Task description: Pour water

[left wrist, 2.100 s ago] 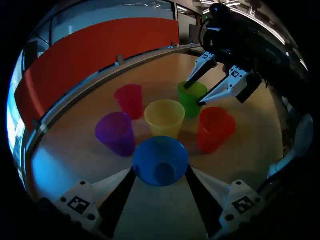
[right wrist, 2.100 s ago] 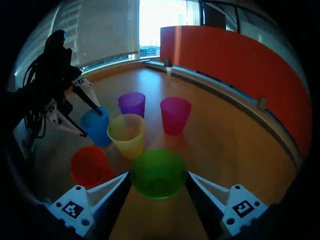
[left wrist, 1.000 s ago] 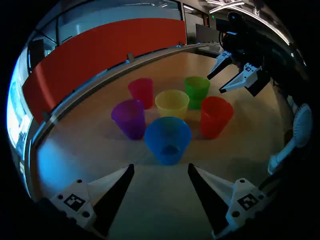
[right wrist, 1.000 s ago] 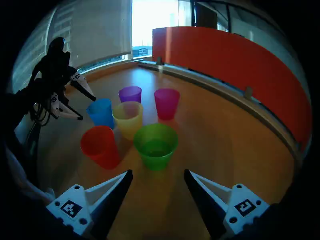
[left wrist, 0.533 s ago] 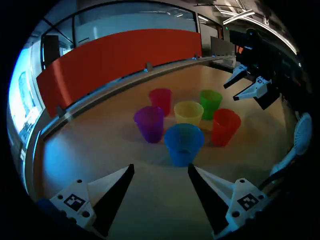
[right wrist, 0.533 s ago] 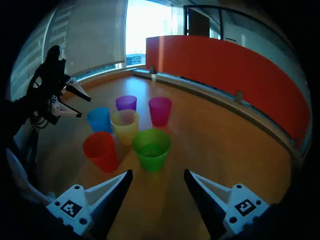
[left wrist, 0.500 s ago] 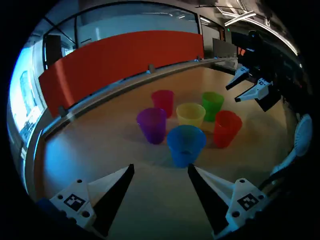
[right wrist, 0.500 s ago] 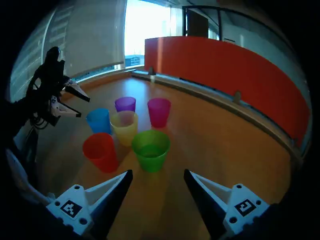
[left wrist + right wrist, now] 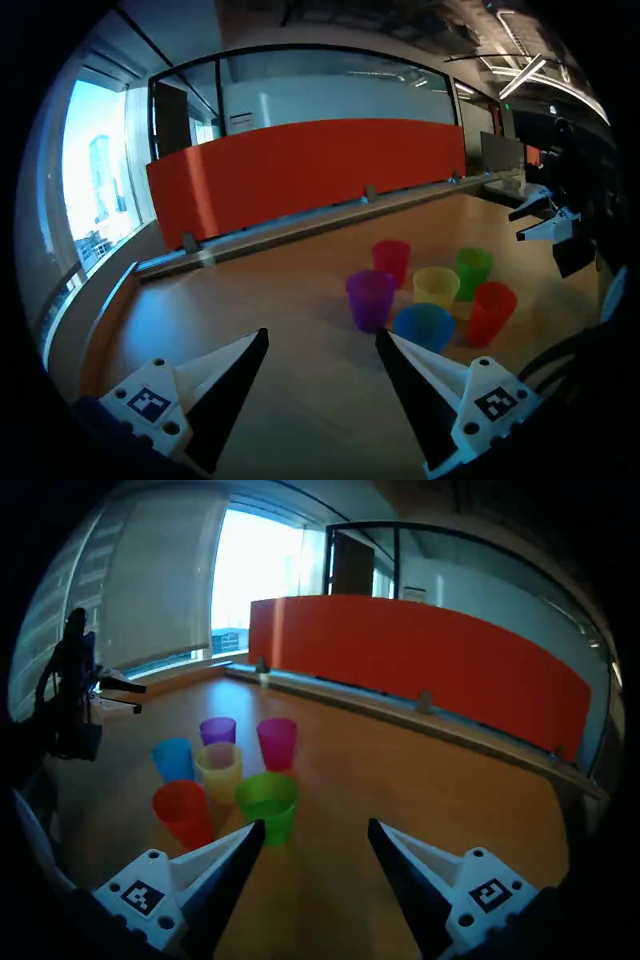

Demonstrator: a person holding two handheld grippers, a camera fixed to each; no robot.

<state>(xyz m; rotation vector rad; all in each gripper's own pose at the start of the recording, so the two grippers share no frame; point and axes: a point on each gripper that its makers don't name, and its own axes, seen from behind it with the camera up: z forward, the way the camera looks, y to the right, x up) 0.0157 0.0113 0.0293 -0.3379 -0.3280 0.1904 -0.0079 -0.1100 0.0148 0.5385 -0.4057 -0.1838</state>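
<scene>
Six plastic cups stand close together on the wooden table [image 9: 264, 304]. In the left gripper view the blue cup [image 9: 424, 324] is nearest, then purple [image 9: 370, 298], red [image 9: 490, 310], yellow [image 9: 436, 286], pink [image 9: 391, 260] and green [image 9: 474, 270]. My left gripper [image 9: 321, 334] is open and holds nothing, well back from the cups. In the right gripper view the green cup [image 9: 267, 796] is nearest, beside the red cup [image 9: 183, 812]. My right gripper [image 9: 315, 824] is open with nothing between its fingers. Each gripper shows beyond the cups from the other side: the right one [image 9: 514, 228], the left one [image 9: 142, 700].
A long orange partition [image 9: 304, 172] runs behind a raised rail [image 9: 320, 224] along the table's far edge. Bright windows [image 9: 256, 592] lie beyond. A white rounded object [image 9: 612, 288] sits at the right border. Bare tabletop [image 9: 448, 800] stretches right of the cups.
Both grippers have let go of their cups and drawn back and up; the cups look smaller and farther. The blue and green cups stand on the table.
</scene>
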